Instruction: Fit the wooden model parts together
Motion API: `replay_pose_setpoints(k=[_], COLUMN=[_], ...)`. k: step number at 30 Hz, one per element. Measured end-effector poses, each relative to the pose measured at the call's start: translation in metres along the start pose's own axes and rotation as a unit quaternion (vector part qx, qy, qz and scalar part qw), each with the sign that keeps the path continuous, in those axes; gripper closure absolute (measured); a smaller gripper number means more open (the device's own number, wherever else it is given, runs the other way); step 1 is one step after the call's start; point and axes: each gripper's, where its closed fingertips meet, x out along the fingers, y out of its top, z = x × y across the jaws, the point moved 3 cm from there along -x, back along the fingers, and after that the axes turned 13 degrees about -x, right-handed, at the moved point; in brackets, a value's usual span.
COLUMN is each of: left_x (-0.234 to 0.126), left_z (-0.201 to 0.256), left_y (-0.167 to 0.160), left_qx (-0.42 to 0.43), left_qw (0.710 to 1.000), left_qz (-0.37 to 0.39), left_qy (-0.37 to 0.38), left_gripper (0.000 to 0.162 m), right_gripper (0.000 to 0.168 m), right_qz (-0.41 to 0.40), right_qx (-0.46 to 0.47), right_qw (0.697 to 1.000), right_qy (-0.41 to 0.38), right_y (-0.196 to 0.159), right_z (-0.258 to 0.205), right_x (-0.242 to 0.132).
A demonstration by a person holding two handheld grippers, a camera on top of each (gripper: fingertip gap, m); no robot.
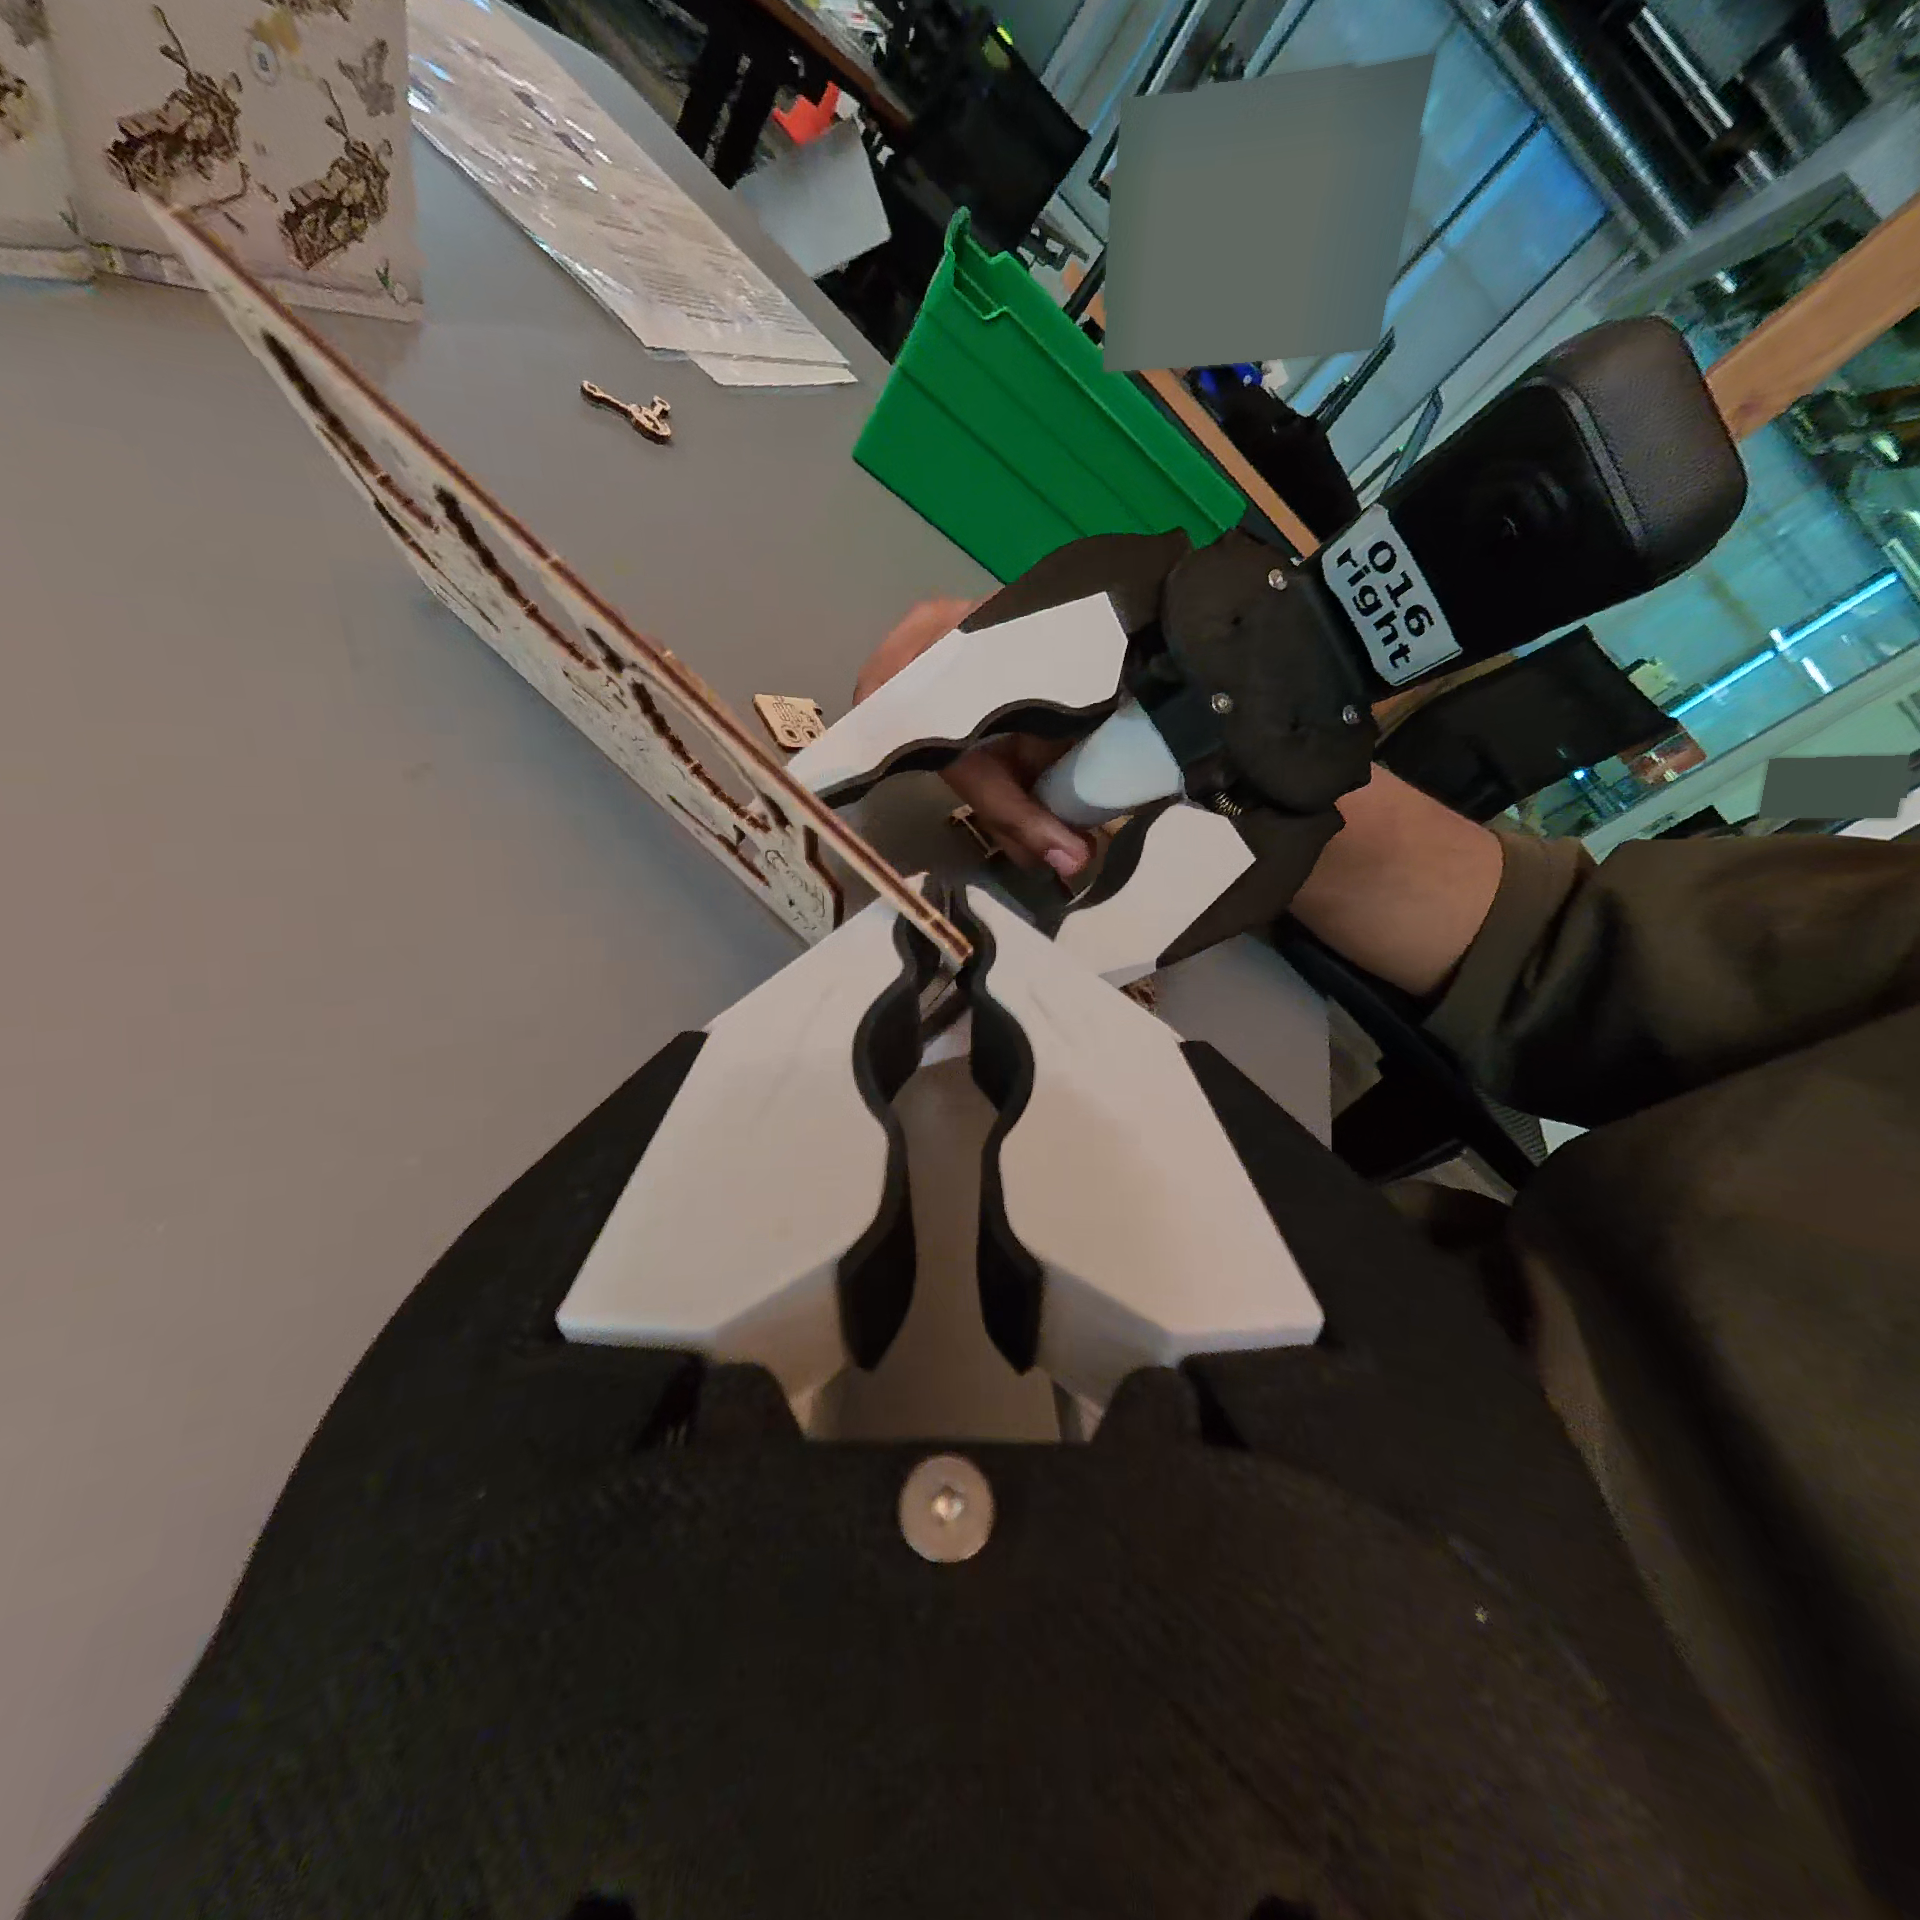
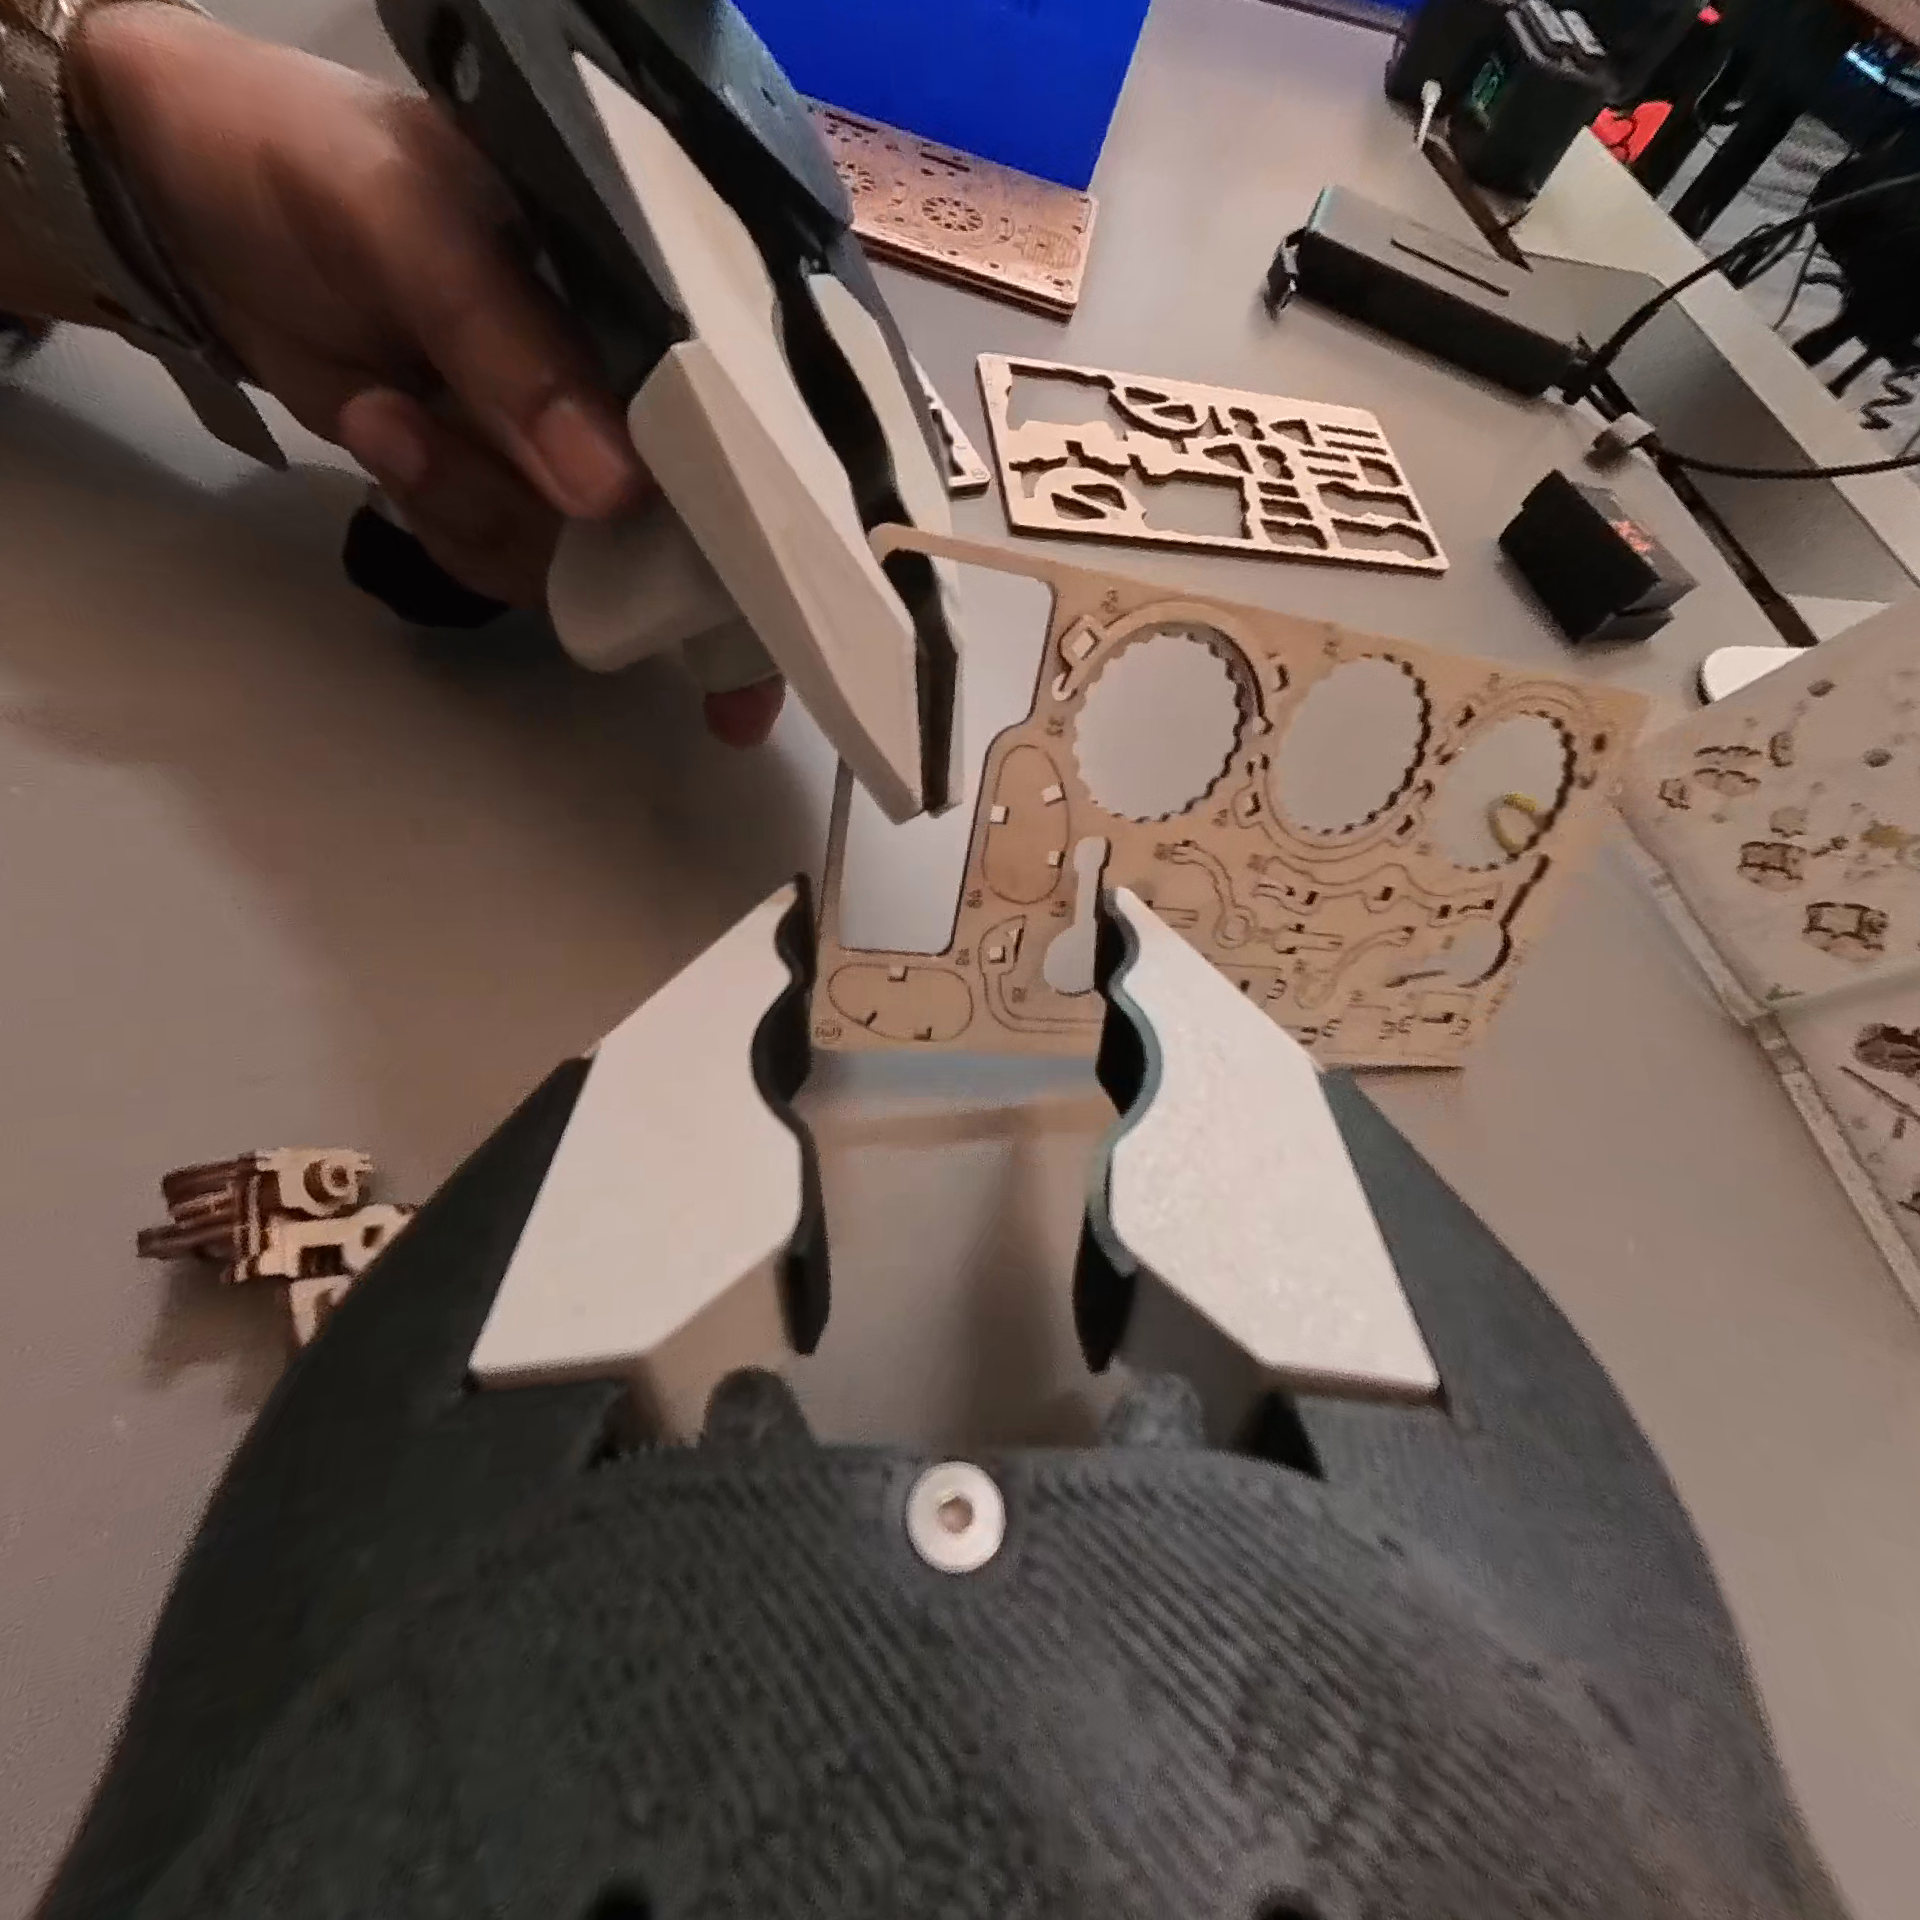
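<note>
A laser-cut wooden parts sheet (image 2: 1247,831) with round toothed cut-outs stands on edge on the grey table. My left gripper (image 1: 943,940) is shut on its upper corner; the sheet (image 1: 499,561) runs away edge-on up and to the left. In the right wrist view the left gripper (image 2: 920,727) pinches that corner from above. My right gripper (image 2: 956,914) is open and empty, just in front of the sheet's lower left part; it also shows in the left wrist view (image 1: 935,842). A partly built wooden model (image 2: 260,1226) lies to its left.
A second punched-out sheet (image 2: 1205,468) lies flat behind, a darker sheet (image 2: 977,229) by a blue box (image 2: 956,83). A black box (image 2: 1590,566) and instruction booklet (image 2: 1787,862) sit right. Loose wooden pieces (image 1: 634,410), papers (image 1: 623,208) and a green bin (image 1: 1029,416) are nearby. The grippers are tip to tip, or close to it.
</note>
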Motion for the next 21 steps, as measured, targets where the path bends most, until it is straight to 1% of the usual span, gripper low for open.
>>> replay_pose_setpoints(k=[7, 12, 17, 21], left_x=[0.001, 0.003, 0.004, 0.006], left_z=[-0.002, -0.002, -0.002, -0.003], left_y=[-0.001, -0.003, -0.005, -0.008], left_qx=[0.0, 0.007, 0.007, 0.008], left_qw=[1.0, 1.0, 1.0, 1.0], left_qz=[-0.003, -0.009, -0.015, -0.022], left_qy=[0.005, 0.011, 0.009, 0.013], left_gripper=[0.162, 0.162, 0.162, 0.162], right_gripper=[0.12, 0.118, 0.115, 0.119], right_qz=[-0.005, -0.013, -0.04, -0.053], right_qx=[0.045, 0.076, 0.084, 0.072], right_qw=[0.999, 0.996, 0.994, 0.995], right_qy=[0.019, 0.034, 0.048, 0.054], right_y=[0.0, -0.004, -0.013, -0.016], right_z=[0.001, 0.0, -0.004, -0.008], right_x=[-0.002, -0.002, 0.004, 0.008])
